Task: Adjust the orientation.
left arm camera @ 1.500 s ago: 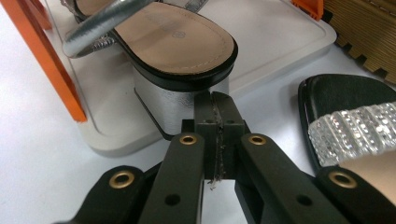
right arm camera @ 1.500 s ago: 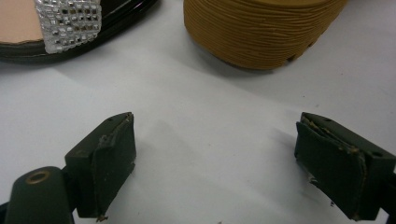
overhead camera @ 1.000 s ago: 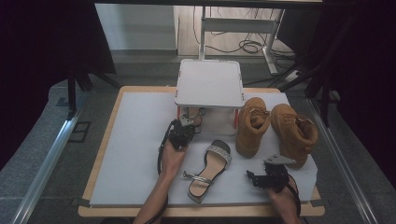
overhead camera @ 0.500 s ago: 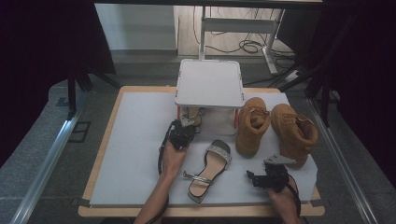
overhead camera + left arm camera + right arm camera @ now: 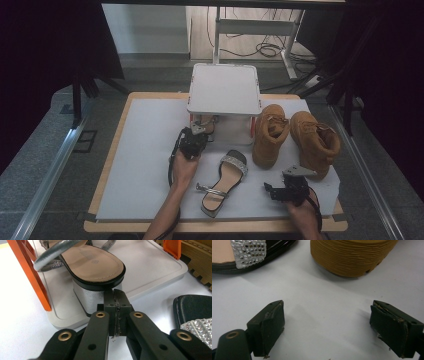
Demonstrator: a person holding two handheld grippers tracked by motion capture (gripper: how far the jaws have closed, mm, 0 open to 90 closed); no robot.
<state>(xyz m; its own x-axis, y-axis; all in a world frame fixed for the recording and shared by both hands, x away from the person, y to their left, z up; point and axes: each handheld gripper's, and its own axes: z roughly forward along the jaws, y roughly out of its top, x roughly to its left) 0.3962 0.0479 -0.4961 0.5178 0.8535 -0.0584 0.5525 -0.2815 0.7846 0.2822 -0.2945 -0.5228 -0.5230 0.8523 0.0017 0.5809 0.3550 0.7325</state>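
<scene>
Left gripper closed at the shelved sandal's heel, right one open and idle — watch that heel!

Start with the white rack [image 5: 224, 89]: your left gripper [image 5: 192, 141] is tucked under its top, and in the left gripper view it [image 5: 116, 300] has its jaws pressed flat together with nothing between them, the tips right at the silver block heel of the silver sandal [image 5: 85, 262] that sits on the rack's lower tray [image 5: 155, 267]. Push on like that and you'd likely shove the sandal back or tip it off the tray edge. Its partner, the rhinestone-strapped sandal [image 5: 224, 182], lies flat on the mat between your hands, just beside the tan boots [image 5: 295, 135]. Your right gripper [image 5: 327, 325] rests spread wide over bare mat; a careless sweep could nudge that sandal's toe [image 5: 244, 252].
</scene>
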